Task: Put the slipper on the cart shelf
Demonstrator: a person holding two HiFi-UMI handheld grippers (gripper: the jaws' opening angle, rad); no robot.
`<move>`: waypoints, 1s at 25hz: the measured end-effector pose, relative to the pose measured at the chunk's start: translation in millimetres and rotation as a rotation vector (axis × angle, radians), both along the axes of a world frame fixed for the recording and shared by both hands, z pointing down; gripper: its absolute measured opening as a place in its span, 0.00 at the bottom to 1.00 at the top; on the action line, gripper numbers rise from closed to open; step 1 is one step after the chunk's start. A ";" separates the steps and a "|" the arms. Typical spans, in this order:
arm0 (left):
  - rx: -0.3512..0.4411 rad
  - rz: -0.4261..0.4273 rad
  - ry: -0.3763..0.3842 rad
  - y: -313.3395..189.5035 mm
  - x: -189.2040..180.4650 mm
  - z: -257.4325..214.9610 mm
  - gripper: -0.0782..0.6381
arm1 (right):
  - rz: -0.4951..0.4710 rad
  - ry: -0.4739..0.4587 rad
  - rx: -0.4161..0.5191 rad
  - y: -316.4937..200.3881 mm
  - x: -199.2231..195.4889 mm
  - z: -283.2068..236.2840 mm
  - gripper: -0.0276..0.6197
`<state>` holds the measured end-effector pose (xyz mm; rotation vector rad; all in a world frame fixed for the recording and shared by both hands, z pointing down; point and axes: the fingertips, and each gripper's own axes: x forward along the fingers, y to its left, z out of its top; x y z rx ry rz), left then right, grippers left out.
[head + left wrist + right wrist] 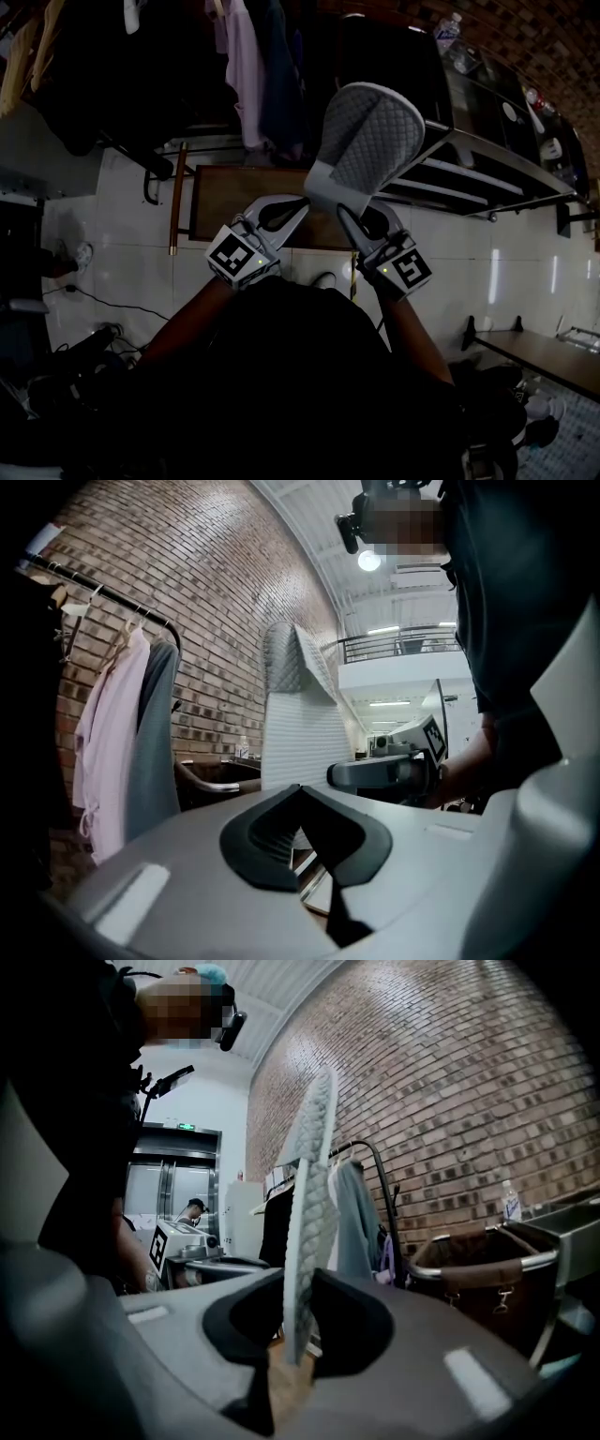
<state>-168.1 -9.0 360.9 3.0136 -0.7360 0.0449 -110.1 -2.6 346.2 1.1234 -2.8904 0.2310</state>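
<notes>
A grey quilted slipper point(370, 141) stands upright in the air, its white ribbed sole point(300, 724) facing the left gripper. My right gripper point(352, 211) is shut on its lower end. In the right gripper view the slipper point(307, 1213) shows edge-on between the dark pads point(352, 1321). My left gripper point(295, 208) sits just left of the slipper's heel, its jaws together and empty point(302, 794). The metal cart point(487, 173) with its slatted shelves stands ahead to the right, past the slipper.
A clothes rack with hanging garments point(248, 66) fills the back left. A brown board point(239, 202) lies on the white tiled floor below the grippers. Bottles point(448, 33) stand on the cart top. A brown hamper with a metal rim point(478, 1269) is nearby, and cables point(94, 309) trail at the left.
</notes>
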 end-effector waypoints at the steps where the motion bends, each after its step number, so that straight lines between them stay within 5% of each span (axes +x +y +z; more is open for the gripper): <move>1: 0.000 -0.001 -0.012 0.0 0.3 1.3 0.11 | 0.002 0.000 0.000 0.3 0.0 0.4 0.14; 13: -0.025 -0.012 0.033 0.6 -2.7 0.5 0.11 | 0.021 -0.006 -0.030 -0.1 4.6 8.6 0.14; 25: -0.048 0.145 0.003 2.2 24.0 7.9 0.11 | 0.165 0.016 -0.073 4.6 27.8 25.8 0.14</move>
